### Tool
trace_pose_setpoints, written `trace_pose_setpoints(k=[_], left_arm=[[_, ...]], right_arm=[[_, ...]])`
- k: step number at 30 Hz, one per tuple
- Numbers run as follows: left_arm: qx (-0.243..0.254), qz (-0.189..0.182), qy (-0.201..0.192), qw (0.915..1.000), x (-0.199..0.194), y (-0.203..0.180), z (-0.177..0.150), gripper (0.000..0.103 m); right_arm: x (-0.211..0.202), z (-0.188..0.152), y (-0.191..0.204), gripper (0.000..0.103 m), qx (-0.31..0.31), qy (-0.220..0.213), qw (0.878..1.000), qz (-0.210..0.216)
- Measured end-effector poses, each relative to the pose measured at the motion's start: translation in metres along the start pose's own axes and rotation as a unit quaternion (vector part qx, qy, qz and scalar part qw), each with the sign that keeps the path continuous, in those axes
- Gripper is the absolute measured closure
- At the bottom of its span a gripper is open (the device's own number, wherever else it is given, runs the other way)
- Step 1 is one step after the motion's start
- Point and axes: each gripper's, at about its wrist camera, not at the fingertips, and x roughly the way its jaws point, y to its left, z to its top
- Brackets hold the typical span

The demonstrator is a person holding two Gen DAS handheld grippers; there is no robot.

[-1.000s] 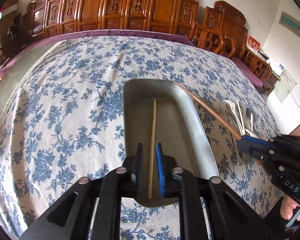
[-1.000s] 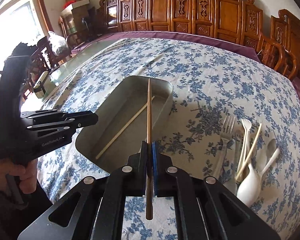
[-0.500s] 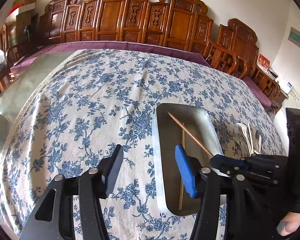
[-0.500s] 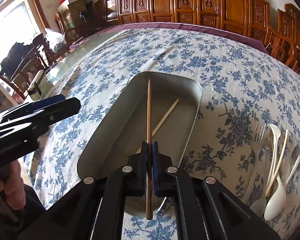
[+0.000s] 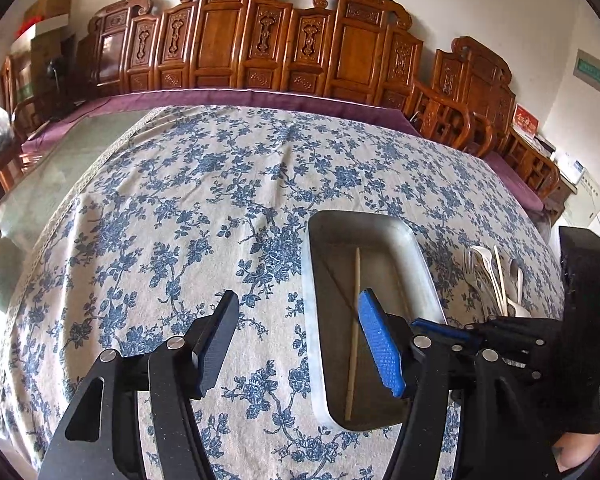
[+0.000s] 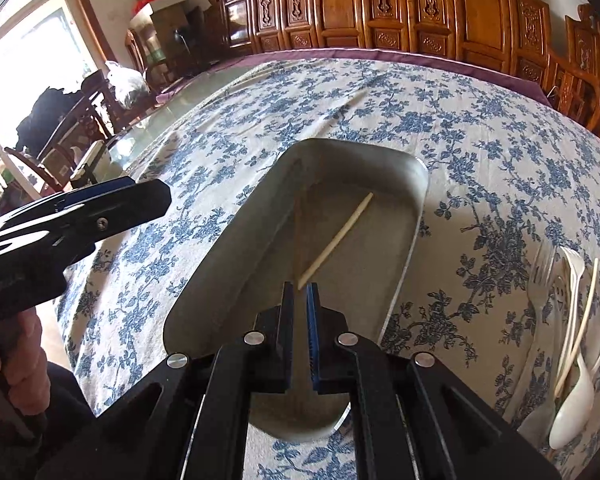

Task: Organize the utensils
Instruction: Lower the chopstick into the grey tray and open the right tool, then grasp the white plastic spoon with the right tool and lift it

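While the left gripper [image 5: 298,344] opens its empty jaws, the right gripper [image 6: 300,312], jaws nearly together, hovers over a pale wooden chopstick [image 6: 336,241] in the grey metal tray [image 6: 228,248].

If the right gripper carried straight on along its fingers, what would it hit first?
Probably the metal tray: the right gripper points down into it. The light chopstick has its near end just ahead of the tips, so it might be touched first; depth is unclear.
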Motion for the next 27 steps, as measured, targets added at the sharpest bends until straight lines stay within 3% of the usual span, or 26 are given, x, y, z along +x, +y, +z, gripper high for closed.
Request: trace_pose_setpoints(k=[7, 8, 9, 11, 17, 22, 27], left_arm=[[0.027, -0.001, 0.002, 0.9996, -0.005, -0.024, -0.005, 0.043], [0.033, -0.001, 0.002, 0.9994, -0.006, -0.029, -0.006, 0.04], [0.04, -0.002, 0.0, 0.9992, -0.008, -0.034, -0.007, 0.03], [0.053, 0.001, -0.007, 0.9986, -0.012, -0.045, -0.008, 0.025], [0.082, -0.008, -0.01, 0.9966, -0.018, -0.076, -0.013, 0.025], [0.095, -0.024, -0.006, 0.9952, -0.02, -0.1, -0.018, 0.025], [0.113, -0.038, 0.004, 0.9929, -0.016, -0.123, -0.026, 0.025]], right_arm=[[-0.052, -0.019, -0.019, 0.094, -0.016, -0.034, 0.999, -0.014], [-0.061, -0.023, -0.023, 0.094, -0.017, -0.037, 0.999, -0.021], [-0.069, -0.027, -0.029, 0.094, -0.017, -0.04, 0.999, -0.025], [-0.081, -0.034, -0.04, 0.094, -0.015, -0.044, 0.998, -0.033], [-0.118, -0.054, -0.079, 0.094, 0.005, -0.055, 0.996, -0.067], [-0.137, -0.068, -0.107, 0.081, 0.023, -0.062, 0.994, -0.09], [-0.145, -0.079, -0.135, 0.077, 0.037, -0.06, 0.991, -0.11]])
